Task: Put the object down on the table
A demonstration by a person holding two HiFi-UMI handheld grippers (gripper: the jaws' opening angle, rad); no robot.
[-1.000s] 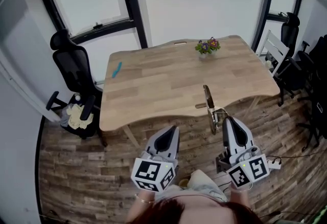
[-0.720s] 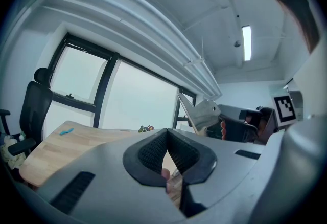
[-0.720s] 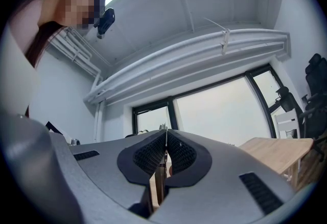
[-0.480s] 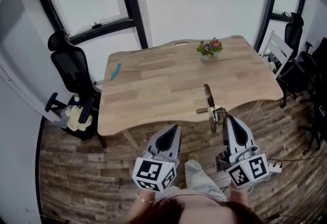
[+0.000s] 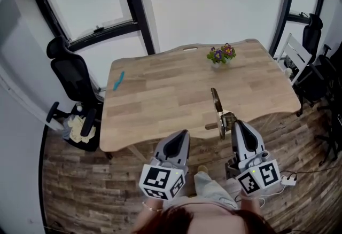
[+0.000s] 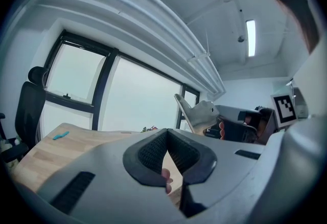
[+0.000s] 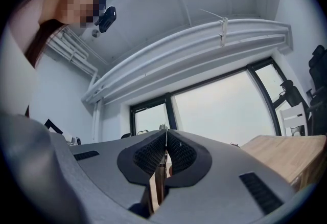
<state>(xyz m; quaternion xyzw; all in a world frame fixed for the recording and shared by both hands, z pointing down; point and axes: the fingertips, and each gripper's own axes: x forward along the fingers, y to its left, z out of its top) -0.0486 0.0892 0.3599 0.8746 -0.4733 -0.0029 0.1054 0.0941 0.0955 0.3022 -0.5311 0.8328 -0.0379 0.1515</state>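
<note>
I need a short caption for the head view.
Right gripper holds a metal tool before a wooden table; left gripper shut, empty.

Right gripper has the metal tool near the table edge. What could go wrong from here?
1. The right gripper seems to pinch the metal tool near one end only; it may swing or slip.
2. The gripper sits short of the table's near edge; an early release could drop it on the floor.

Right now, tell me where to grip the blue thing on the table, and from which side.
Probably across its middle, straight down from above: the blue thing lies flat on the table near the far left corner, long and slim, so close across its narrow width.
</note>
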